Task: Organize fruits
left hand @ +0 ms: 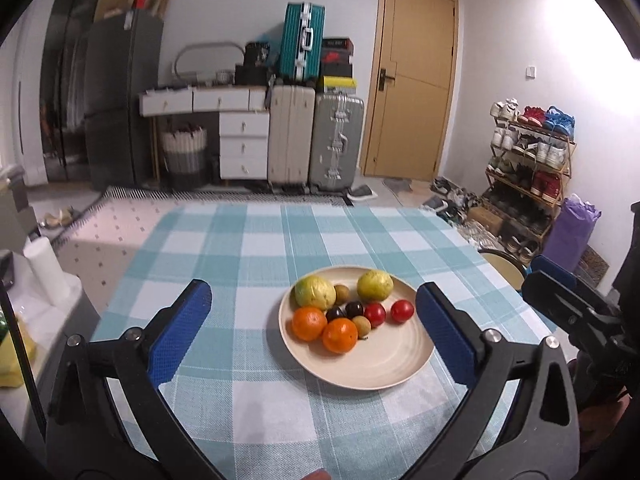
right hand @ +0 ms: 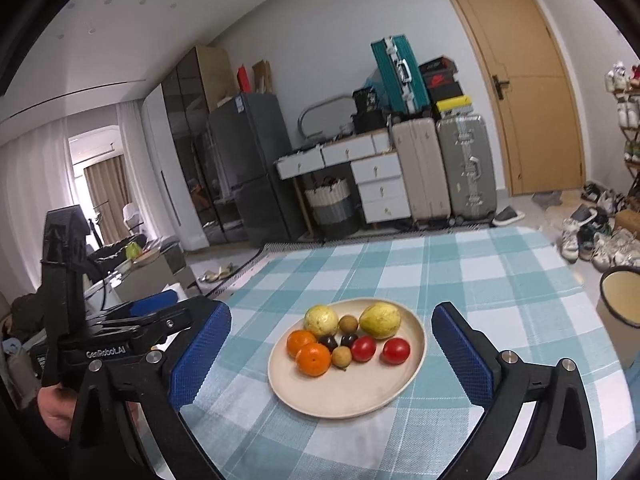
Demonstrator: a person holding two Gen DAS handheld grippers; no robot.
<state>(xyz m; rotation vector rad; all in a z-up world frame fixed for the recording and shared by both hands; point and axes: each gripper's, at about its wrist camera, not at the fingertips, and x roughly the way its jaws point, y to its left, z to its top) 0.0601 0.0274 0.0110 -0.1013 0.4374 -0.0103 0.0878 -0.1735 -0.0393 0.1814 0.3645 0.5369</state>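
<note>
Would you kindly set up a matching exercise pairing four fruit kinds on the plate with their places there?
Column one:
1. oranges
2. guavas
3. red tomatoes
4. dark plums

Column two:
A. far edge of the plate
B. middle of the pile
C. left side, nearest the left claw
D. right side, nearest the right claw

Pairs: 1-C, 2-A, 3-D, 4-B

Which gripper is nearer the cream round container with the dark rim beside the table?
Right, probably. The right gripper hangs just left of the cream round container; the left gripper sits farther left, beyond the beige plate.
</note>
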